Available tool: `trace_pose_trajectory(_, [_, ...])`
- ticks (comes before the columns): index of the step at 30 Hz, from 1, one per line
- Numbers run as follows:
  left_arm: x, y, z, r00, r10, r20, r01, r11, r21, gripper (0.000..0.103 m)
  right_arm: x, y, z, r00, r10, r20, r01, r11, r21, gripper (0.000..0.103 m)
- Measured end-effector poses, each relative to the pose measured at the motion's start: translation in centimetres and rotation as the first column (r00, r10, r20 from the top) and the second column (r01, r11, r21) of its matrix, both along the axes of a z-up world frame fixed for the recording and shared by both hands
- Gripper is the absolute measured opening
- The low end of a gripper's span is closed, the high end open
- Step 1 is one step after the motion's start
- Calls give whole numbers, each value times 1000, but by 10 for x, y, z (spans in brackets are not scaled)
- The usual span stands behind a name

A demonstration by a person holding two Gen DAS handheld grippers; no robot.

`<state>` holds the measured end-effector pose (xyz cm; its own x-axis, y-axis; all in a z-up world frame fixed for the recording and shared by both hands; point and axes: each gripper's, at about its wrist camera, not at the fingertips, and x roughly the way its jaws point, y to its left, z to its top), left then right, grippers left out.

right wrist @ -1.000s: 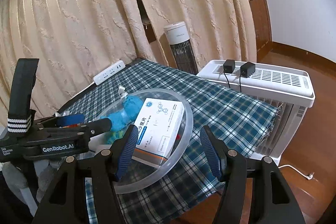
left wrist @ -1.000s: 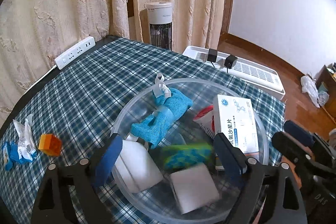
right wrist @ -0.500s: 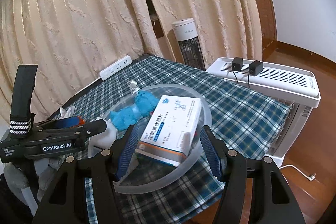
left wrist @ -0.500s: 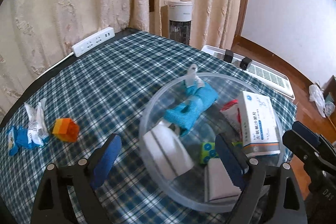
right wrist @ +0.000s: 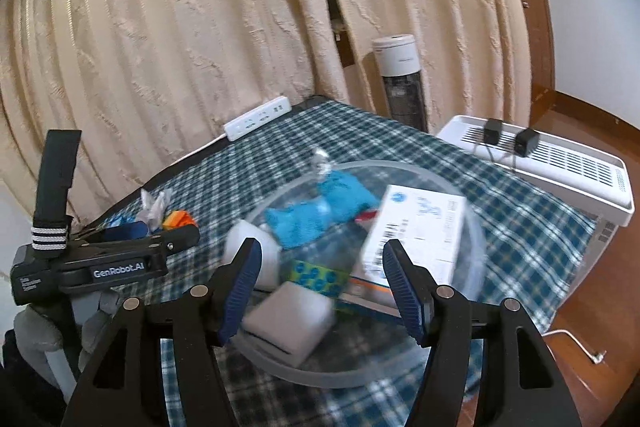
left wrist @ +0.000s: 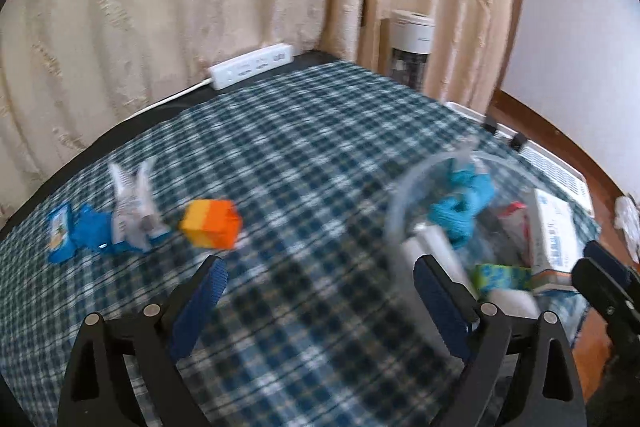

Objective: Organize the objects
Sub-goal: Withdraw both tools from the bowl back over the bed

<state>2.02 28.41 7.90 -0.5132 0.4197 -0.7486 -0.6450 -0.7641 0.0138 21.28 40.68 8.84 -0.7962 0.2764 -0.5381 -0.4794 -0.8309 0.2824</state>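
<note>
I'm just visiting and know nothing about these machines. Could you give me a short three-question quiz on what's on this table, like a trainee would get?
1. True or false: the orange block lies inside the clear bowl.
2. What colour is the cloth in the bowl?
3. Which stands between the left claw fingers? A) white box B) nothing C) power strip

Key: 1 false; 2 blue; 3 B.
</note>
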Motion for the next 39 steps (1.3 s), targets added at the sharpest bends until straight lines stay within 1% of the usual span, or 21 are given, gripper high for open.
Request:
trace_pose_trajectory(4, [-9, -20, 0, 999, 35, -3, -35, 999, -2, 97, -15, -11, 0, 999, 37, 4, -37, 999, -5, 66])
trace_pose_trajectory(7, [-17, -38, -1, 997, 81, -9, -81, 997, -1, 97, -25, -20, 0, 998, 64, 5, -64, 998, -9, 66])
trace_pose_trajectory(15, [-43, -84, -6, 980, 197, 18, -197, 980, -1, 97, -56, -47, 5, 987, 156, 24, -156, 988, 7, 67])
trace_pose_trajectory(18, [-51, -102, -7, 971, 238, 22, -238, 971, 0, 97, -71, -56, 4, 980, 194, 45, -194, 981, 2, 71])
trace_pose_trajectory(22, [-62, -125, -9, 954, 297, 28, -297, 955, 3, 98, -92, -68, 2, 969, 240, 64, -239, 971, -21, 71])
trace_pose_trajectory(27, [-75, -153, -14, 930, 365, 47, -366, 931, -3, 98, -118, -87, 4, 956, 280, 82, -282, 959, 5, 71])
trace_pose_trajectory(30, [-81, -165, -16, 919, 390, 54, -391, 921, -10, 98, -139, -97, -1, 947, 303, 109, -306, 952, 4, 72])
trace_pose_trajectory(36, [-88, -184, -18, 906, 421, 53, -420, 907, -21, 98, -186, -99, -22, 928, 333, 164, -324, 942, -83, 72])
trace_pose_trajectory(39, [-93, -193, -20, 899, 435, 58, -434, 901, -29, 98, -207, -97, -34, 926, 321, 200, -307, 946, -101, 72])
